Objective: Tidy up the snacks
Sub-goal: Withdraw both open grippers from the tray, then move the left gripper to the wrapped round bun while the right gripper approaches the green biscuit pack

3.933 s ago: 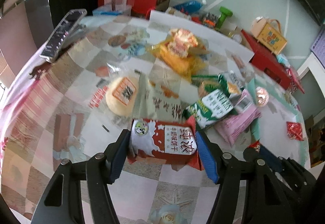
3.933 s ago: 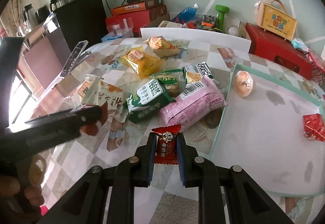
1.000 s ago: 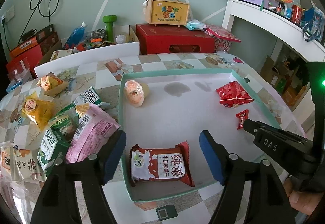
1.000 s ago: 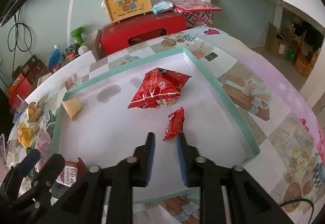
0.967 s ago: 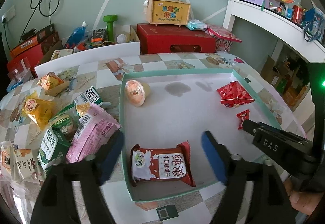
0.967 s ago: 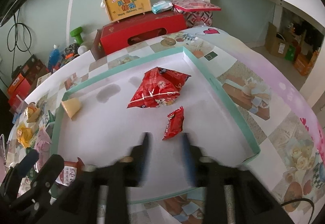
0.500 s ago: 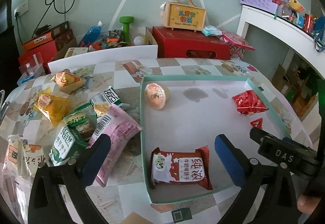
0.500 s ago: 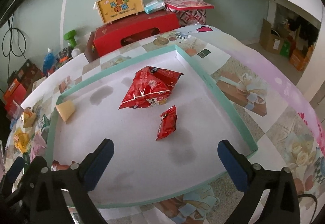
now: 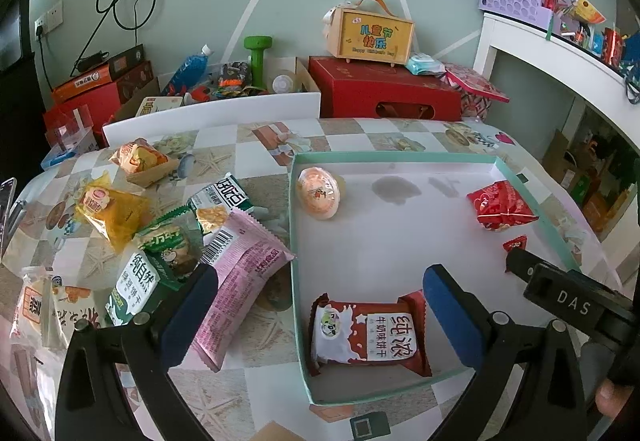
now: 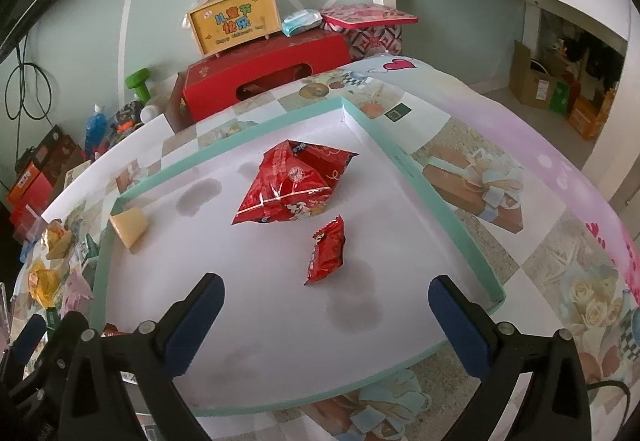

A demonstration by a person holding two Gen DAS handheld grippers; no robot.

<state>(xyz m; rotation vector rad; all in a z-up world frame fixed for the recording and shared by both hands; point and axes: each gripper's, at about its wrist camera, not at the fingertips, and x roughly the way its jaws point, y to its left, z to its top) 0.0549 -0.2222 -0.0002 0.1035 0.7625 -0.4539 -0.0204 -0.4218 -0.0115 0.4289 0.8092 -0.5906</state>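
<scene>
Biscuit packet [image 9: 366, 333] in tray [image 9: 532, 201], just beyond wide-open left gripper [image 9: 320, 315].

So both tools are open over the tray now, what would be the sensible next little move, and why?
Probably swing the left tool back toward the pink packet lying just outside the tray and pick that up. Both tools are open and empty, the biscuit pack and small red candy already lie in the tray, and a heap of snacks still waits on the tablecloth.
</scene>
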